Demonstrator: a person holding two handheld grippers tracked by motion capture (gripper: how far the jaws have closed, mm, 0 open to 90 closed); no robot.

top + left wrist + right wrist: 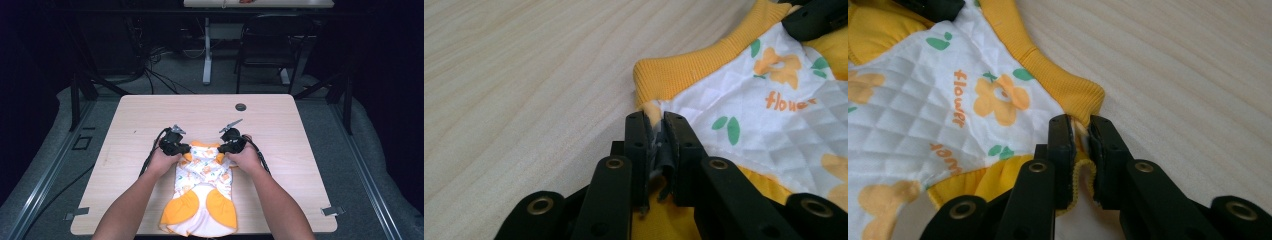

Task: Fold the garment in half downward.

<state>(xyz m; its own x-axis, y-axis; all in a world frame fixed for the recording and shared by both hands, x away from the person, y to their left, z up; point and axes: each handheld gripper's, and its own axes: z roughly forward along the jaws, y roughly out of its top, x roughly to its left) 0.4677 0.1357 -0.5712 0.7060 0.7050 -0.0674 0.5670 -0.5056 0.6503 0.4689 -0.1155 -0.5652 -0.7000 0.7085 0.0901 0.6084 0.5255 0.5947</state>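
Near the table's 6 o'clock edge lies a small quilted white garment with orange flower print and orange ribbed collar (202, 187), flat on the pale wood-grain table (135, 120). Long axis runs 12 to 6, collar toward 12. Left gripper (183, 148) at the collar's 9 o'clock corner, jaws clenched on fabric there. Right gripper (223, 147) at the 3 o'clock corner, likewise pinching cloth. Both equally near; garment trails toward 6 from the jaws. Likely next: lift or drag by the collar.

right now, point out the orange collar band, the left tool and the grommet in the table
orange collar band (684, 70), left gripper view, ribbed edge
left tool (657, 131), left gripper view, between its tips
grommet (241, 107), high view, its centre
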